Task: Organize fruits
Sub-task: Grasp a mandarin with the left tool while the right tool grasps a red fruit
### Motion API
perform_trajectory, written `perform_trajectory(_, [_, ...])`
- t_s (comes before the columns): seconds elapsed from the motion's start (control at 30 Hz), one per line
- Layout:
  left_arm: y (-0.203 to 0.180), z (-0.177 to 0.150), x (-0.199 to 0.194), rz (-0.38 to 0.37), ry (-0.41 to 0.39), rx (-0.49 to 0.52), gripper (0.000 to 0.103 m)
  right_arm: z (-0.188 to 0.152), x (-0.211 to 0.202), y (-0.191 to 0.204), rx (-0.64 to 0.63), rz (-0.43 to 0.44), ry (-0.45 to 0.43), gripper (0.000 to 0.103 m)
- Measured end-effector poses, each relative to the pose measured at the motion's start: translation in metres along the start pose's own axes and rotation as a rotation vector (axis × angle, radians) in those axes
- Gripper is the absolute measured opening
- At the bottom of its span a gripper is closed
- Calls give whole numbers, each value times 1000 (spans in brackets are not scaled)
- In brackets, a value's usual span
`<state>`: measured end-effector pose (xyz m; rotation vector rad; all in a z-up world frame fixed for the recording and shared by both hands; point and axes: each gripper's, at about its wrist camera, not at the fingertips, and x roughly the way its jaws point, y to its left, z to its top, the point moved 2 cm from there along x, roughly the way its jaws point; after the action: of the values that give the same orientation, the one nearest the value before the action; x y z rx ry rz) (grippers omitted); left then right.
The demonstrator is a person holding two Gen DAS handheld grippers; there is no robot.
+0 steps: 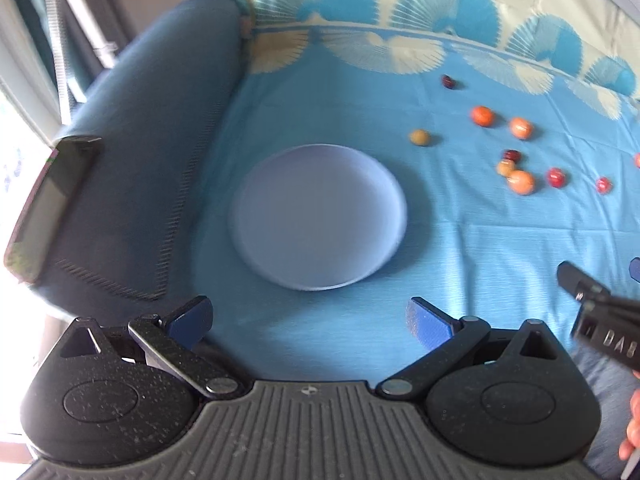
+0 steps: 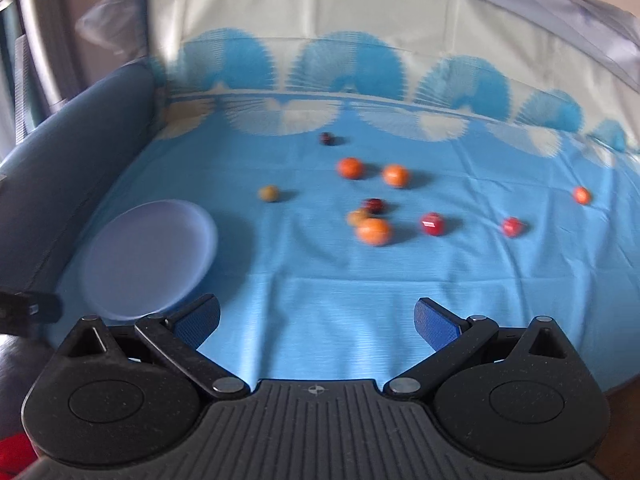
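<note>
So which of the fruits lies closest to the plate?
The lone yellow-green fruit, just beyond the plate's far right rim; every other fruit lies further right.

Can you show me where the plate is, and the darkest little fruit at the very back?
plate [image 1: 320, 216]: left wrist view, on its bare middle.
darkest fruit [image 2: 327, 138]: right wrist view, on the fruit's centre, farthest back on the cloth.

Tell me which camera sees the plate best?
The left wrist camera. There the plate sits whole in the middle of the picture, on the blue cloth. In the right wrist camera it is off at the left edge, blurry, with its near rim hidden behind the gripper.
</note>
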<state>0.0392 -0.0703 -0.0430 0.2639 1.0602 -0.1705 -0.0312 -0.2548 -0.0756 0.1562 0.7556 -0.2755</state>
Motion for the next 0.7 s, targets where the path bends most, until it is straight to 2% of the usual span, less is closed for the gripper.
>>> perform_trajectory(0.1, [-36,21,15,-54,8,11,103,6,12,-52,57,-116,26,102])
perform_trajectory(0.23, [-85,50,41,-127,1,12,103,15,33,-121,161,-267,-13,102])
perform_trajectory(0.37, [-153,83,91,-177,6,23,103,15,92,-179,295,-364,-40,102])
perform_trajectory(0.43, [-175,93,115,-178,9,32,103,14,124,-201,344,-398,-42,102])
perform_trajectory(0.53, [-208,110,161,-159,27,24,103,13,167,-213,348,-409,-35,102])
perform_trajectory(0.63, [-221,119,196,-149,59,11,103,16,204,-213,313,-365,-67,102])
perform_trajectory(0.67, [-223,121,204,-169,67,0,103,16,213,-212,297,-353,-81,102])
perform_trajectory(0.7, [-222,123,209,-219,66,-24,103,17,226,-215,288,-340,-88,102])
